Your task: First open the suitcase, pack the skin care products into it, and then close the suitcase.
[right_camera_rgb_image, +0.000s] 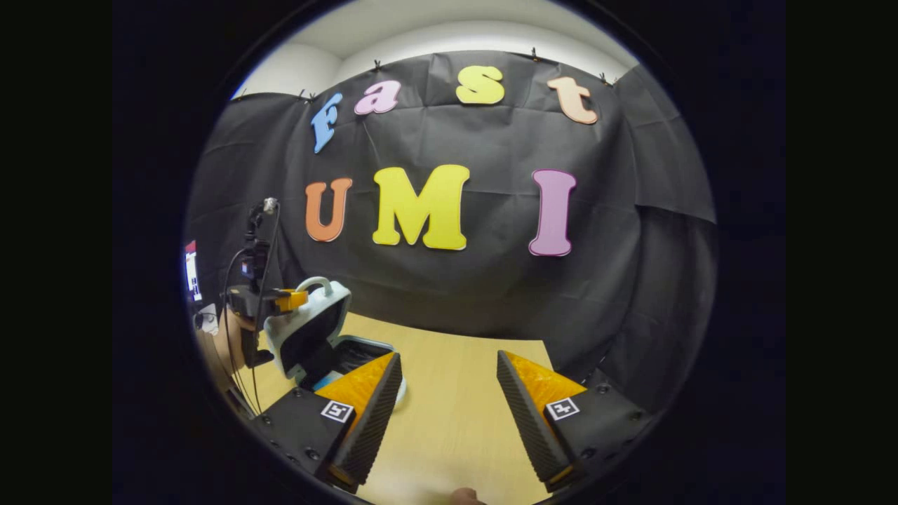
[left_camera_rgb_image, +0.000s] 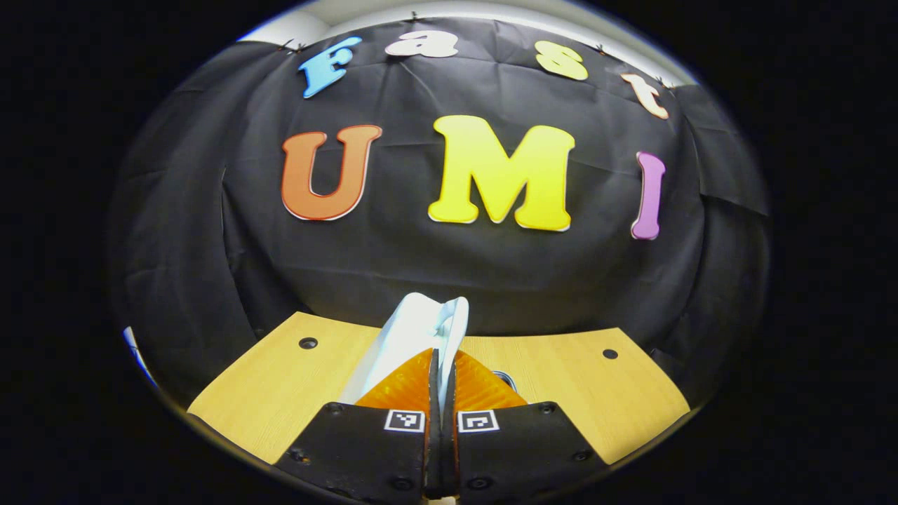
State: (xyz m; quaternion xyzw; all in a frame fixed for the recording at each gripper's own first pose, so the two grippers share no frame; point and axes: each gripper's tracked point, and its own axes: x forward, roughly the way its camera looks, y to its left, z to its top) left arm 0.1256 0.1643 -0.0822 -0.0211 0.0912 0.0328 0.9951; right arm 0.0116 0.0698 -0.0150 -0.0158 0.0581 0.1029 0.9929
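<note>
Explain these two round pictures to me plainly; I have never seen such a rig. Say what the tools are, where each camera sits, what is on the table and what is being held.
A person holds a two-finger gripper in each hand; there is no robot arm. Each picture comes from a camera riding on one gripper, looking forward along its fingers.

In the left gripper view, the left gripper is closed on the edge of the suitcase lid, above a wooden table.

In the right gripper view, the right gripper is open and holds nothing. Farther left you see the left gripper and the hand holding it, gripping the raised suitcase lid near its handle. The suitcase stands open on the table. Something pale blue lies by the suitcase; I cannot tell what it is.
</note>
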